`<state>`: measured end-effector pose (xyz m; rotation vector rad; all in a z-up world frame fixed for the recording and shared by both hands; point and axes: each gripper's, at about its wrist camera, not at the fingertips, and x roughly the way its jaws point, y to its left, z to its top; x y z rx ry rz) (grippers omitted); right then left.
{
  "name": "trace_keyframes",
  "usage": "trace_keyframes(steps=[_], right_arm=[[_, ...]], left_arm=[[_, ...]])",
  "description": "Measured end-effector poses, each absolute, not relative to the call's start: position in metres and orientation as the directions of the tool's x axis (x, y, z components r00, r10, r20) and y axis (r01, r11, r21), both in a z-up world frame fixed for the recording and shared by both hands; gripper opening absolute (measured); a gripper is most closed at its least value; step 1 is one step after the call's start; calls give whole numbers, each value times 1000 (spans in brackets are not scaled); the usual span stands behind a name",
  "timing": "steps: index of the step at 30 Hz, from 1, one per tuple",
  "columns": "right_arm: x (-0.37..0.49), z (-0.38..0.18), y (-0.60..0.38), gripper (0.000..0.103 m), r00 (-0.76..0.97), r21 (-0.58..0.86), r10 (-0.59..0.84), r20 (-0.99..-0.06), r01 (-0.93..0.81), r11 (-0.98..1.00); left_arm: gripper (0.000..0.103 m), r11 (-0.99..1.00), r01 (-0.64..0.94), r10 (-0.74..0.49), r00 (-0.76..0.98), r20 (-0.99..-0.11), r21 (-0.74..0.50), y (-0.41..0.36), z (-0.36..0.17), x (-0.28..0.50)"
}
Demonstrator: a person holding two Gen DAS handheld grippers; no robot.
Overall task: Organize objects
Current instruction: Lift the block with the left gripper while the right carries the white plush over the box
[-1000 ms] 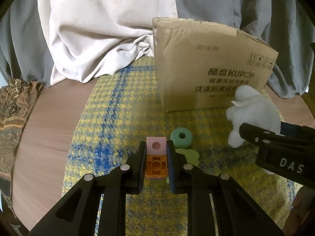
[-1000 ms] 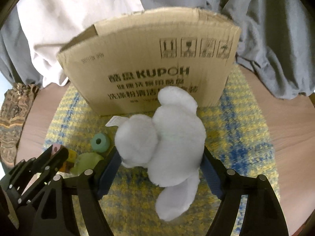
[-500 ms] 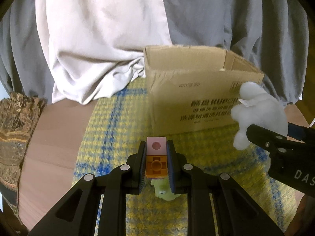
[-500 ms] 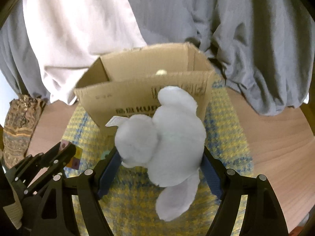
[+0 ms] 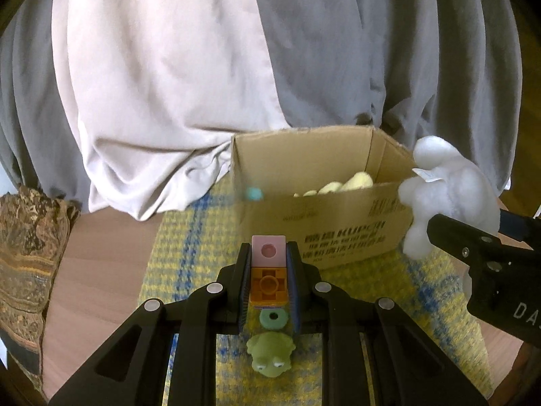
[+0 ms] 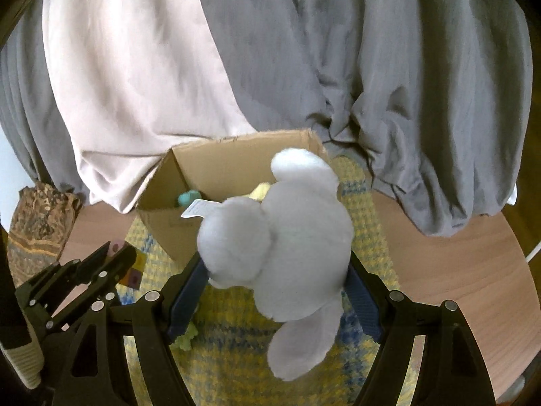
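Observation:
My left gripper [image 5: 269, 265] is shut on a toy block stack [image 5: 269, 270], pink above orange, held in the air short of the open cardboard box [image 5: 324, 216]. My right gripper [image 6: 275, 270] is shut on a white plush toy [image 6: 287, 237] and holds it near the box [image 6: 162, 223], by its front rim. The plush also shows in the left wrist view [image 5: 446, 196]. Inside the box lie yellow pieces [image 5: 358, 181] and a teal ball [image 5: 254, 193]. A teal ring [image 5: 273, 319] and a green frog toy [image 5: 270, 355] lie on the mat below my left gripper.
The box stands on a yellow and blue woven mat [image 5: 189, 257] on a round wooden table [image 6: 449, 264]. Grey and cream cloth [image 5: 162, 84] hangs behind the box. A patterned brown cushion [image 5: 27, 257] sits at the table's left edge.
Both grippers have risen with their loads and moved toward the box. The box's open top and contents have come into view. The ring and frog stay on the mat.

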<state>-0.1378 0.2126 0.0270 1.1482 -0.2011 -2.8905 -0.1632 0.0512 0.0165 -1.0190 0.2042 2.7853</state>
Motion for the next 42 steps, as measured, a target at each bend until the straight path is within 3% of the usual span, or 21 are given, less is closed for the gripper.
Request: trace_keyframes(steps=[18,42], right_arm=[[-165,68,224,78,-766,115,-51,-641,-30,-993],[-242,66,220,78,-718,109,-53,-694,-32,-994]], left_arm=[[20,-973,-213,121,-797,-592,87,73,65,-194],[20,-965,-253,152,-740,-656,62,83,63,-276]])
